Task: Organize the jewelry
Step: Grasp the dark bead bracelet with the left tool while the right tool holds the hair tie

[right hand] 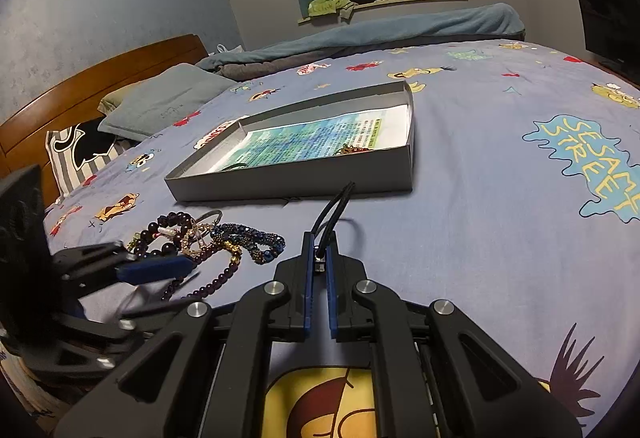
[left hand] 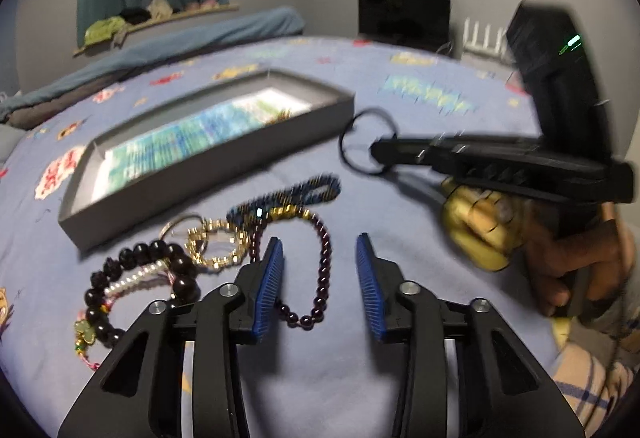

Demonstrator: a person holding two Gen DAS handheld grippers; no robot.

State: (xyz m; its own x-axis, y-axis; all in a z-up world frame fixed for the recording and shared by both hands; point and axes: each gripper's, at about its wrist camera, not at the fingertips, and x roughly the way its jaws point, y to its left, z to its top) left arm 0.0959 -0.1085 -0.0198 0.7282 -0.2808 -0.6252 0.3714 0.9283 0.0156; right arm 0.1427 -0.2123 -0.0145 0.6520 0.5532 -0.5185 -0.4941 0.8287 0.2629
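Black cord loop (right hand: 334, 212) pinched in level right tongs (right hand: 319, 258), left tongs (left hand: 320, 262) spread

One grey box (right hand: 296, 180) and a cluster of jewelry lay on the bedsheet (right hand: 480, 198).
There were two grippers: the left gripper (left hand: 320, 278) and the right gripper (right hand: 319, 286). One black cord loop (left hand: 368, 142), one dark purple bead strand (left hand: 324, 270), one black bead bracelet (left hand: 120, 278), one blue beaded piece (left hand: 296, 196).
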